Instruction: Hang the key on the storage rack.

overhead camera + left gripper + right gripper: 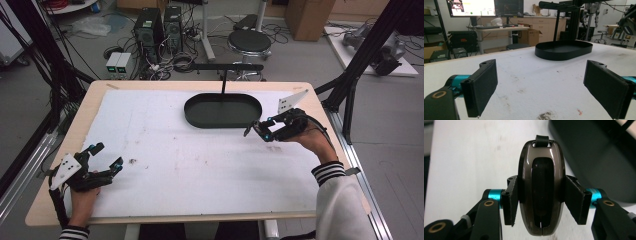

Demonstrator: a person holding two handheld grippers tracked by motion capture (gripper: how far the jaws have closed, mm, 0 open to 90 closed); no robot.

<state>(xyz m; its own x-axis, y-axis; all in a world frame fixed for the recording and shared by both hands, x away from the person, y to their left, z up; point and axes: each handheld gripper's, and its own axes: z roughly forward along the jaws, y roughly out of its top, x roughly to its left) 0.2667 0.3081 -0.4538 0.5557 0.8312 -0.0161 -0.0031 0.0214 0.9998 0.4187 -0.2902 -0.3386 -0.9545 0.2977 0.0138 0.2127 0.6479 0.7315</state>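
Observation:
My right gripper (542, 202) is shut on a glossy dark brown oval key fob (541, 187) with a small black loop at its top; the jaws pinch its two sides. In the high view the right gripper (257, 129) hovers just off the near right end of the black oval tray (223, 110), and the key fob (248, 131) pokes out toward the left. My left gripper (104, 157) rests at the table's near left corner, open with nothing between its jaws. From the left gripper view, the left gripper (549, 87) faces the tray (564, 50) across the white mat.
A white mat (190, 155) covers most of the wooden table (95, 92). A black post with a crossbar (224, 70) rises from the tray. Small dark stains (132, 161) mark the mat. A stool (249, 42), computers and cables lie on the floor beyond.

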